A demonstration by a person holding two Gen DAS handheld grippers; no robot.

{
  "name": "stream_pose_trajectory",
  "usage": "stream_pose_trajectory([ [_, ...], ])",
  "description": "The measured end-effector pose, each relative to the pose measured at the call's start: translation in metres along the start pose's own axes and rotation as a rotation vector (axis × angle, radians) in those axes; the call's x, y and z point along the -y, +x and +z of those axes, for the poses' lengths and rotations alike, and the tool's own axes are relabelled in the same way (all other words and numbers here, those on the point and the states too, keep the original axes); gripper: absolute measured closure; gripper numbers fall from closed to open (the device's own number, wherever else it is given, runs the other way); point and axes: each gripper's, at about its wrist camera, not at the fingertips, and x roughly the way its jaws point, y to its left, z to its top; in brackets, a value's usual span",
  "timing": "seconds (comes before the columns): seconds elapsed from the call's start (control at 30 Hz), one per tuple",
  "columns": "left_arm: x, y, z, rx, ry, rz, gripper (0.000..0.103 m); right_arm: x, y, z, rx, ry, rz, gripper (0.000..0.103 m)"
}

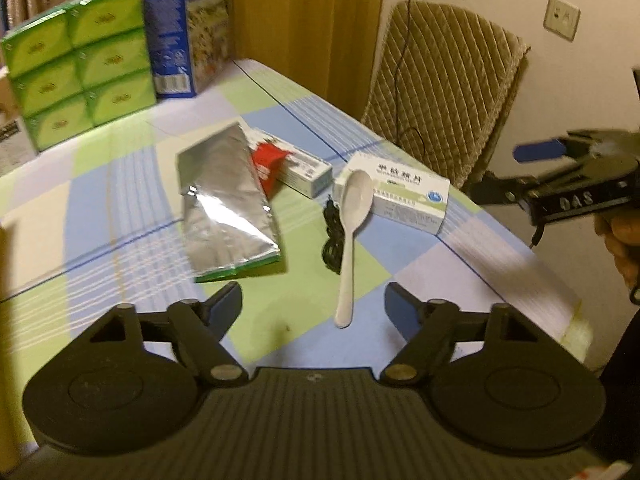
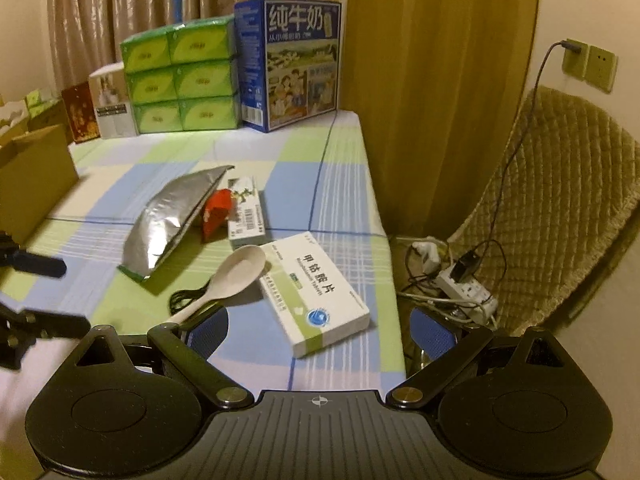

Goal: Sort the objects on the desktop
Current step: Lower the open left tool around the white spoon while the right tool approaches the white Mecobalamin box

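Both grippers are hanging wide open and empty: the left gripper (image 1: 313, 306) above the spoon (image 1: 352, 232) handle, the right gripper (image 2: 319, 330) near the white medicine box (image 2: 316, 292). Since the spoon bowl is resting on that box, lifting either risks dragging the other toward the table (image 2: 344, 184) edge.

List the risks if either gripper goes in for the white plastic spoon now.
1. The white plastic spoon rests its bowl on the white and green medicine box, so lifting it may nudge the box, which lies near the table edge.
2. The coiled black cable lies beside the spoon's handle and could snag a finger.
3. Both the left gripper and the right gripper are open and close by; they might collide.
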Motion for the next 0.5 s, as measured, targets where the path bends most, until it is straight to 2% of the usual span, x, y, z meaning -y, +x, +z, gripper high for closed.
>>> stream_pose_trajectory([
  [0.2,0.012,0.036,-0.001,-0.016,0.064,-0.045,0.049,0.007,0.033,-0.003,-0.009,0.002,0.001,0.008],
  [0.27,0.015,0.049,-0.001,-0.037,0.081,-0.062,0.072,0.008,0.04,-0.002,-0.011,-0.015,-0.009,0.008],
  [0.5,0.017,0.078,0.006,-0.054,0.084,-0.099,0.075,0.007,0.069,-0.004,-0.046,-0.09,0.004,0.008],
])
